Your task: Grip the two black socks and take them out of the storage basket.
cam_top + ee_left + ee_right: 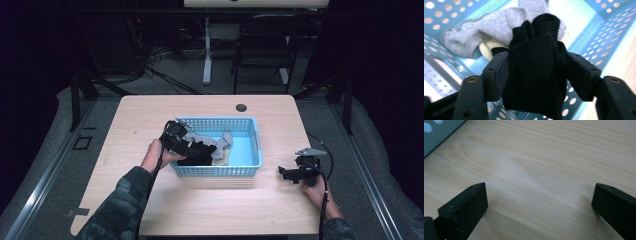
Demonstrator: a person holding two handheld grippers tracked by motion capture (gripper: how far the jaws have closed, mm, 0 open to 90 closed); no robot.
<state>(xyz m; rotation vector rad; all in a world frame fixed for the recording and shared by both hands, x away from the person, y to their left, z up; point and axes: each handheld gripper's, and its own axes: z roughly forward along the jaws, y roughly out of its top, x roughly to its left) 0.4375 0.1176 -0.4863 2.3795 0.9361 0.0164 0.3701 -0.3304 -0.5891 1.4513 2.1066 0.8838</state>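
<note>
Landmark: blue basket [252, 145], perforated plastic, standing near the middle of the wooden table [150, 115].

1. Left hand [156, 154], camouflage sleeve, at the basket's left end, just outside the wall.
2. Left gripper [192, 149], reaching over the basket's left wall into its left half. Jaws closed onto a black sock [200, 156]; in the left gripper view the black sock [536, 72] is pinched between both jaws, its knit bunched above them and a loose end hanging below.
3. Grey sock [202, 138], inside the basket, left of centre, lying on the floor behind the black sock and touching it; in the left gripper view the grey sock [479, 32] spreads toward the perforated wall.
4. Cream cloth item [220, 159], inside the basket near its front wall, partly under the socks; a pale edge of it [487, 48] shows beneath the grey sock. Kind cannot be told.
5. Bare basket floor, right half of the basket.
6. Right gripper [288, 173], on the table right of the basket, near its front right corner and apart from it. Jaws spread wide, nothing between them, low over bare wood [536, 170]; a basket corner [439, 132] shows at upper left of the right gripper view.
7. Right hand [316, 189], right of the basket, behind the gripper.
</note>
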